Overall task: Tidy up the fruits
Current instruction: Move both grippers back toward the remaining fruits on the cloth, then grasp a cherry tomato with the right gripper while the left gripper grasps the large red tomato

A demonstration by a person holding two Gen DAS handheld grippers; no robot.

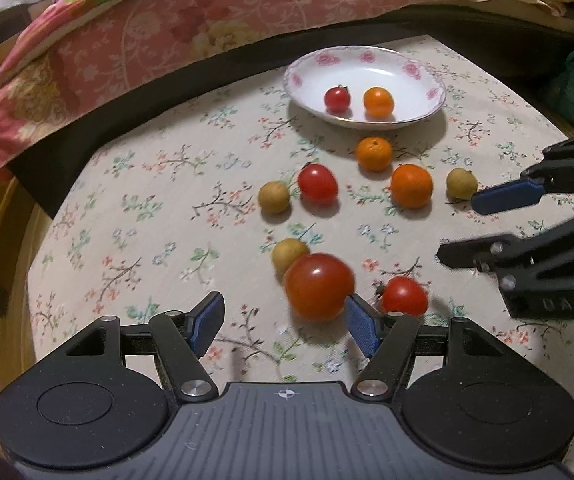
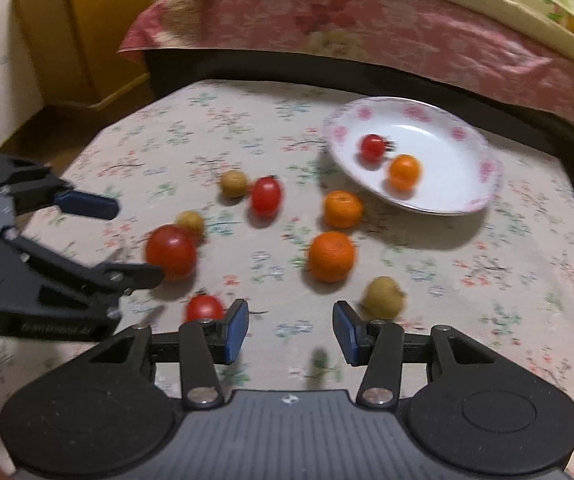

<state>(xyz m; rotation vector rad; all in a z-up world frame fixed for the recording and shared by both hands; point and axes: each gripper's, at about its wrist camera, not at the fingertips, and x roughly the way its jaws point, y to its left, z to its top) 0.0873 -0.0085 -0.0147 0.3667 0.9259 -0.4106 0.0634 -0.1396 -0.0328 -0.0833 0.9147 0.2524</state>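
A white flowered plate [image 1: 391, 70] [image 2: 443, 148] at the back of the table holds a cherry tomato [image 1: 337, 99] and a small orange [image 1: 378, 102]. Loose on the cloth lie two oranges [image 1: 374, 154] [image 1: 411, 185], a tomato [image 1: 318, 184], several yellow-brown fruits [image 1: 274, 198] and a small tomato [image 1: 403, 296]. My left gripper [image 1: 283, 318] [image 2: 137, 240] is open, and a big tomato [image 1: 319, 286] [image 2: 171, 252] sits just past its tips, against the right pad. My right gripper [image 2: 290, 320] [image 1: 459, 230] is open and holds nothing, with a yellow-brown fruit [image 2: 383, 296] just beyond its right finger.
A bed with a pink floral quilt [image 1: 159, 28] and a dark frame runs right behind the table. Yellow wooden furniture [image 2: 87, 32] stands to the left. The floral tablecloth [image 1: 159, 208] drops off at the left and right edges. A green cloth [image 1: 571, 84] hangs at far right.
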